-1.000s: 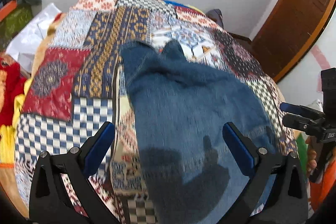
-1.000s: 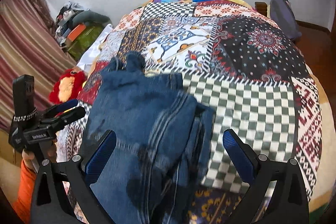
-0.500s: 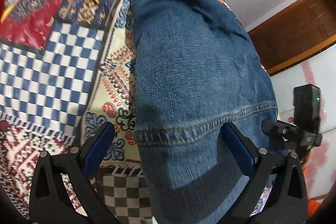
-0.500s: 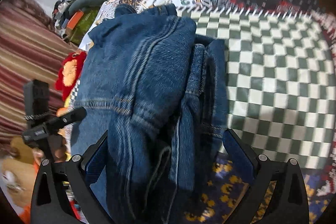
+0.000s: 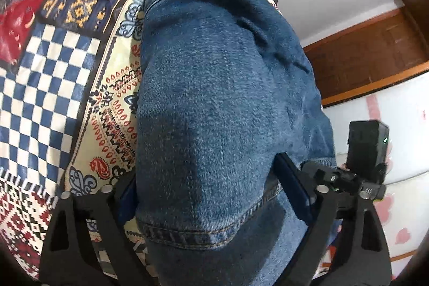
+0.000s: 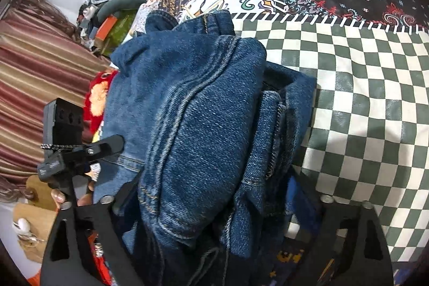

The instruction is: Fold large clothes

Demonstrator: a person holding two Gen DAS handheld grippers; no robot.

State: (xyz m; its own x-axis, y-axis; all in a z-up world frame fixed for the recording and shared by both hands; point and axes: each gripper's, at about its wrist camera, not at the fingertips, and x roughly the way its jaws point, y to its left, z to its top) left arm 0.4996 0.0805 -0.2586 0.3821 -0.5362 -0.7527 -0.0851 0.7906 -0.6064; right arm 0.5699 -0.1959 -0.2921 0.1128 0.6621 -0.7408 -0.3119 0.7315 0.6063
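A folded pair of blue jeans [image 5: 219,103] lies on a patchwork bedspread [image 5: 53,77]. My left gripper [image 5: 209,195] has its jaws closed in on the near hem of the denim stack, which bulges between them. In the right wrist view the jeans [image 6: 198,125] show as several folded layers, and my right gripper [image 6: 211,208] grips their near end the same way. Each gripper also shows in the other's view, the right gripper [image 5: 356,178] at the jeans' right edge and the left gripper [image 6: 77,152] at their left edge.
The bedspread's green-and-white checked patch [image 6: 370,103] lies right of the jeans. A red soft toy [image 6: 97,95], a striped curtain [image 6: 34,87] and a pile of clutter [image 6: 107,20] stand left of the bed. A wooden door [image 5: 375,52] and white wall are beyond.
Both grippers have moved forward and down onto the jeans' near end and their jaws have closed on the denim. The jeans now fill both views.
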